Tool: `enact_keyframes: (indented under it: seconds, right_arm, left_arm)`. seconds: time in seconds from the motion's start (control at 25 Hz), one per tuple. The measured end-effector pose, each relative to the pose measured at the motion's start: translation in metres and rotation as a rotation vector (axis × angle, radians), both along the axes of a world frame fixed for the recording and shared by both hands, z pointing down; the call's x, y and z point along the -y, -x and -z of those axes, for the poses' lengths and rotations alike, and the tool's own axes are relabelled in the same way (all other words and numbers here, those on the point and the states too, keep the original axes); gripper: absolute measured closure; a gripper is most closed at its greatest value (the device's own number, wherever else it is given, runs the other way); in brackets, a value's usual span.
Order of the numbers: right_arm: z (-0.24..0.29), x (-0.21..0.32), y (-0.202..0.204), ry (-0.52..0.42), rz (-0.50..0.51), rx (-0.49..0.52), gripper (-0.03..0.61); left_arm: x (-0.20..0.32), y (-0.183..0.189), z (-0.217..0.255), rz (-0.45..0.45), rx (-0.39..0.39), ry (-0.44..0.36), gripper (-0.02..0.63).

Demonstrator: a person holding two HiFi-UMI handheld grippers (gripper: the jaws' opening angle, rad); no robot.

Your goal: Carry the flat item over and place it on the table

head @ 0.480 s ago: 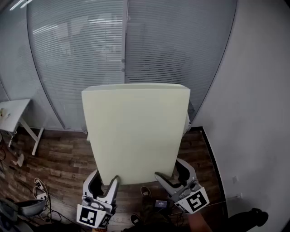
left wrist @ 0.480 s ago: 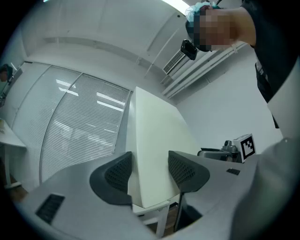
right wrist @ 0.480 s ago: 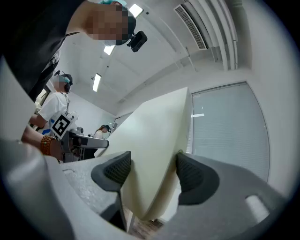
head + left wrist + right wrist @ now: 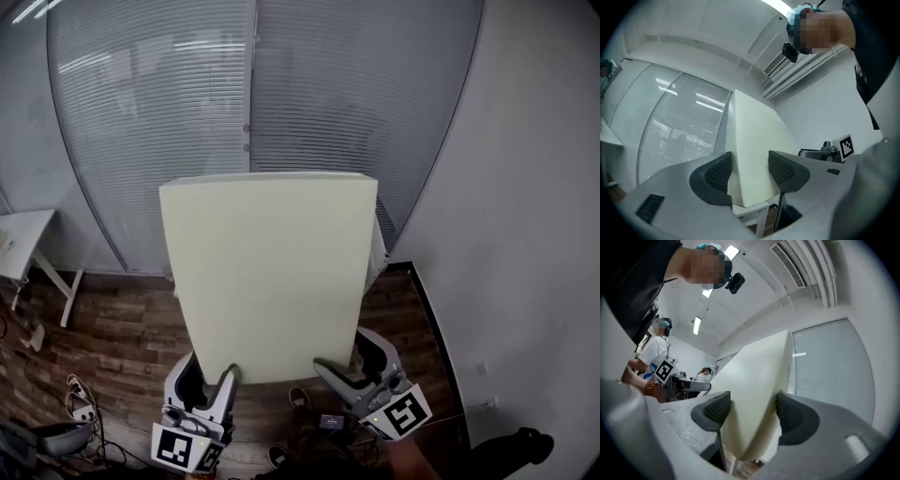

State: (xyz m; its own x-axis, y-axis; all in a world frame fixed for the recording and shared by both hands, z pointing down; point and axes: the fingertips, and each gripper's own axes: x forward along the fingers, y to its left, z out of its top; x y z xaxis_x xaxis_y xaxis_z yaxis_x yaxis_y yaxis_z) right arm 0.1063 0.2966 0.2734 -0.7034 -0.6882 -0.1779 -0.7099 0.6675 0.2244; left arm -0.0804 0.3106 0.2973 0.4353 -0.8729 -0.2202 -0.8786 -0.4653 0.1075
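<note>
**Glass wall with blinds** [image 4: 169, 112]: ran across the far side of the room, behind everything else.

**Plank floor** [image 4: 112, 328]: dark wood, with cables at its left margin.

**Slab** [image 4: 267, 272]: one, pale cream, thick and rectangular, foam by the look of it. It was held up in front of the carrier and tilted away. Its far end was over a white table [image 4: 378, 246], though I could not tell whether it rested there. I judged it light but bulky and soft-skinned, since its edge seemed to give under a pad. It looked likely to swing or sag if gripped at one corner only. The best hold was along the near edge, one grip towards each corner, which is how it was held.

**Left gripper** [image 4: 211, 370]: at the near edge, left end. Its jaws stood wide, with the slab's full thickness between them and the pads [image 4: 717, 172] against both faces.

**Right gripper** [image 4: 347, 354]: at the near edge, right end. Its jaws were equally wide and its pads [image 4: 794, 416] pinched the slab from either side.
</note>
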Motion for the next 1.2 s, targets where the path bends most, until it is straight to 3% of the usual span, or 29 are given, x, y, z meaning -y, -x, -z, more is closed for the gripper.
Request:
enact_keyframes:
  seconds: [0.24, 0.68, 0.84, 1.04, 1.2]
  right_arm:
    - [-0.002, 0.011, 0.001, 0.004, -0.005, -0.003, 0.272]
    - [-0.005, 0.06, -0.021, 0.01, -0.02, 0.006, 0.27]
    - [-0.008, 0.079, -0.032, 0.014, -0.016, 0.014, 0.27]
    - [-0.011, 0.112, -0.049, 0.025, -0.007, 0.016, 0.27]
    - [-0.012, 0.142, -0.064, 0.034, 0.002, 0.02, 0.27]
  left_arm:
    - [0.009, -0.002, 0.007, -0.016, -0.02, -0.035, 0.368]
    - [0.059, -0.024, 0.005, -0.036, 0.008, -0.028, 0.368]
    - [0.078, -0.04, 0.014, -0.053, -0.021, -0.054, 0.368]
    - [0.109, -0.051, -0.006, -0.018, 0.024, 0.004, 0.368]
    - [0.138, -0.066, -0.005, -0.021, 0.027, -0.002, 0.368]
